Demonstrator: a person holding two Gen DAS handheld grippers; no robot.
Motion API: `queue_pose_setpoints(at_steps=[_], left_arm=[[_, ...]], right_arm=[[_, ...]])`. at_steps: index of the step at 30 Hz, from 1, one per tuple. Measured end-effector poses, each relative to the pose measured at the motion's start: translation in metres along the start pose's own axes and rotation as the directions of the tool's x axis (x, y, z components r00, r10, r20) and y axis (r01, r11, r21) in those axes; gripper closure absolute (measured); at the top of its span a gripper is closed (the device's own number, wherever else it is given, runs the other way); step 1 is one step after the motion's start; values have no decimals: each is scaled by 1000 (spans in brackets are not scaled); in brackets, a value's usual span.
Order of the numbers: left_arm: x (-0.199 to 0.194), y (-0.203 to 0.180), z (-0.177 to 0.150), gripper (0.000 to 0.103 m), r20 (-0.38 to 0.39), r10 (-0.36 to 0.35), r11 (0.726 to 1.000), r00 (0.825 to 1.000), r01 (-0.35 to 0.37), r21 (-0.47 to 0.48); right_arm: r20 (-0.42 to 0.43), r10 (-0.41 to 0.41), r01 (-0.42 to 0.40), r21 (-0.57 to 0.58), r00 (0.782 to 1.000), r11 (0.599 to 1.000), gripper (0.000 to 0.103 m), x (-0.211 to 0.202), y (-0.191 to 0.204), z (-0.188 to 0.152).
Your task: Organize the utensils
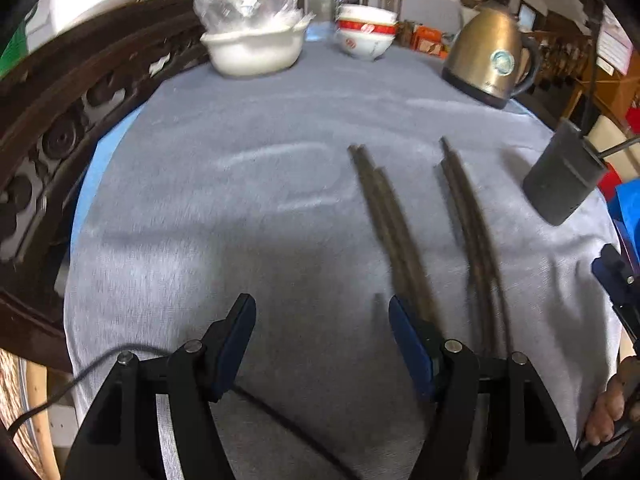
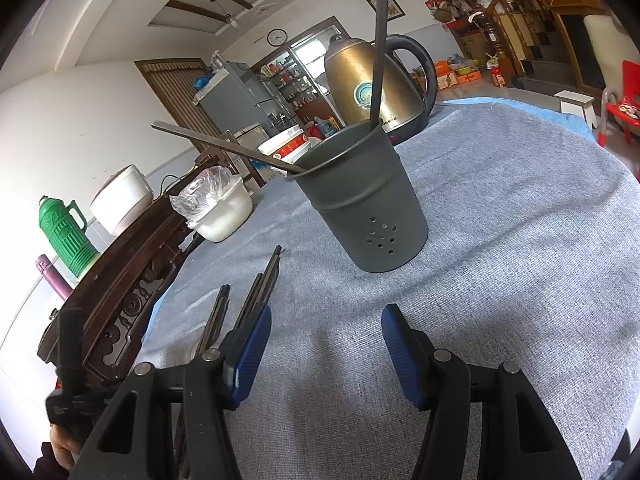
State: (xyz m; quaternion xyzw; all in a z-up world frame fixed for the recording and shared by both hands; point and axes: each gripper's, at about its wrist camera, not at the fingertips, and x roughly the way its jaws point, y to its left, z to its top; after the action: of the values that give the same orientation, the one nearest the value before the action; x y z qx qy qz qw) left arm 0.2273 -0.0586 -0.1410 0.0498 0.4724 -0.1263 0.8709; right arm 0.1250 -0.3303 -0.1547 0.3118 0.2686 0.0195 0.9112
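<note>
Two pairs of dark chopsticks lie on the grey tablecloth: one pair (image 1: 384, 216) runs toward my left gripper's right finger, the other (image 1: 472, 216) lies just right of it. My left gripper (image 1: 322, 322) is open and empty, just left of the near pair. A dark grey utensil holder (image 1: 560, 180) stands at the right; in the right wrist view the holder (image 2: 364, 200) has two metal utensils (image 2: 378, 40) in it. My right gripper (image 2: 326, 336) is open and empty in front of the holder, with the chopsticks (image 2: 256, 296) by its left finger.
A bronze kettle (image 1: 488, 56) stands at the back right, a stack of red-and-white bowls (image 1: 366, 32) at the back middle, and a white bowl with a plastic bag (image 1: 256, 40) at the back left. A carved dark wooden rail (image 1: 60, 128) runs along the left edge.
</note>
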Motion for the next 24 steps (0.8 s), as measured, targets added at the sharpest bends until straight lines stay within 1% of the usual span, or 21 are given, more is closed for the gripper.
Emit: queue_pose_setpoints(at_steps=[2,7,9,12,15,16,17,19,20,21,22,23,24], left_arm=[[2,-6,5,32,6,-2,1000,1000,2,18],[17,-12,2,32,-42,24,999,999,-23,27],[22,-9,0,32,-61,36,999,997,-35,15],[18,-4,-1,32,-56,29,1000,998,-29,-4],[18,0,0,32,-64,65,998,996,-66,-9],[19,4,0,32,-70,58,998,996,-60,-28],[20,6,2,35,-68,55,998,996,-58,-39],[17,8,2,46,-67,52,998,996,-55,-40],[16,8,1,58,-66,44,998,997,-47,-37],[14,8,1,71,-66,34,999,997,-37,-36],[13,9,0,77,-68,16,999,998,-18,-37],[12,10,-1,87,-71,-3,999,997,1,-39],[11,11,-2,92,-76,-22,999,997,19,-44]], right_arm=[[1,-3,3,-5,1000,1000,42,0,1,0],[-1,-6,6,1,1000,1000,42,0,0,0],[-1,-6,6,0,1000,1000,42,0,0,0],[-2,-6,6,-5,1000,1000,42,0,2,0],[-3,-7,7,-4,1000,1000,42,1,1,0],[-3,-8,8,-2,1000,1000,42,1,1,0],[-4,-9,9,-1,1000,1000,42,1,1,0],[-5,-12,12,-4,1000,1000,42,1,2,0],[-7,-15,15,-9,1000,1000,42,2,3,-1],[-10,-18,18,-16,1000,1000,44,2,4,-1],[-15,-22,22,-25,1000,999,52,3,6,-1],[-28,-30,29,-42,999,999,56,6,9,-1],[-36,-36,34,-51,999,998,62,7,11,-1]])
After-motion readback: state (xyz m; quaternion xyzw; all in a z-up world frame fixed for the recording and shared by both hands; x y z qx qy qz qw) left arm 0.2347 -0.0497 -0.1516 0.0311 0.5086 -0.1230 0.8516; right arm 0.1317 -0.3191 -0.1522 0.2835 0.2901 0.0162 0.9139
